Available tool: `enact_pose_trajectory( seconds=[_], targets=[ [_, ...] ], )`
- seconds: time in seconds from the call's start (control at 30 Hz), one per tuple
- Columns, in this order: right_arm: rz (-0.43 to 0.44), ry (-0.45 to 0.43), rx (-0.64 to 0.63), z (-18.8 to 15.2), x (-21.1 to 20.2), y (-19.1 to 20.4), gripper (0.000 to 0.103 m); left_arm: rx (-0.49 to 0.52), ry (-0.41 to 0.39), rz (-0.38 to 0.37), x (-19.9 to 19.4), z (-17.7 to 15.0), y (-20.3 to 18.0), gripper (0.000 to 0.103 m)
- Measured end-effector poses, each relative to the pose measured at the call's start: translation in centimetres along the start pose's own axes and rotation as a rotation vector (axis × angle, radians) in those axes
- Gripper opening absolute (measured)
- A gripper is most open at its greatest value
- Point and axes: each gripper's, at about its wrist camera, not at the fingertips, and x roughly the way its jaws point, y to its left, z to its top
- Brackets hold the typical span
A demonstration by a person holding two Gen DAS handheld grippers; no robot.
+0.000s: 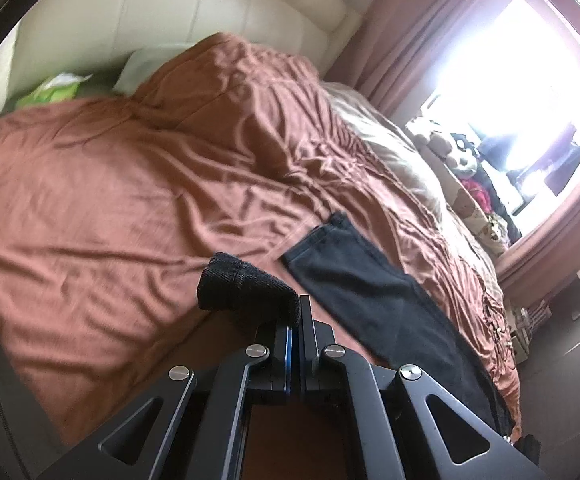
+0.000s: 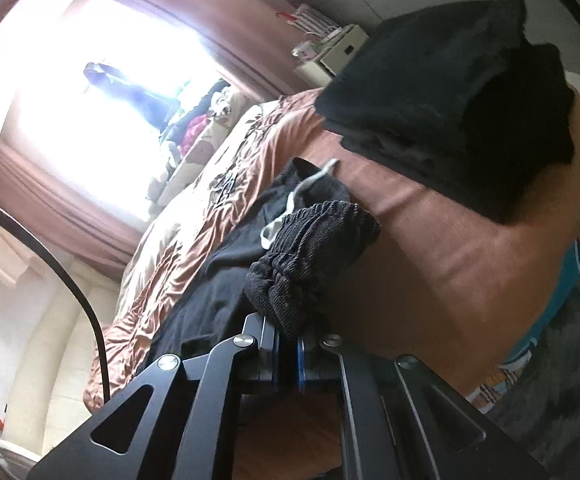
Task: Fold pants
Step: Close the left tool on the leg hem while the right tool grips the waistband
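Black pants lie on a brown bedspread. In the left wrist view my left gripper (image 1: pixel 298 312) is shut on a ribbed leg cuff (image 1: pixel 242 286) of the pants and holds it above the bed. The other leg (image 1: pixel 373 292) lies flat to the right. In the right wrist view my right gripper (image 2: pixel 290 340) is shut on the gathered elastic waistband (image 2: pixel 309 248), with a white drawstring (image 2: pixel 301 196) trailing behind. The rest of the pants (image 2: pixel 218 280) stretches away to the left.
A stack of folded dark clothes (image 2: pixel 449 120) sits on the bed beyond the waistband. Pillows (image 1: pixel 142 64) and a cream headboard (image 1: pixel 130 8) are at the far end. Stuffed toys (image 1: pixel 461 156) line the bright window side. A black cable (image 2: pixel 70 264) hangs left.
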Motion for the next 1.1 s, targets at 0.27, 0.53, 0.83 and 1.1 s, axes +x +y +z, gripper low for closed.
enact_pose_trajectory(
  seconds=[0.27,0.53,0.83,1.1],
  targets=[
    [-0.012,-0.010,-0.067,2.6,1.6,3.0,0.002,0.053,-0.029,-0.013,1.5,3.6,-3.9,0.002],
    [-0.021,-0.016,-0.101,5.3,6.0,6.2,0.002,0.061,-0.032,-0.026,4.2,6.7,-7.0,0.002],
    [-0.070,0.009,-0.120,8.7,11.2,8.8,0.002,0.110,-0.025,-0.007,8.5,9.8,-11.2,0.002],
    [-0.111,0.059,-0.123,11.8,17.0,10.7,0.002,0.127,0.035,0.048,15.0,11.0,-13.4,0.002]
  ],
)
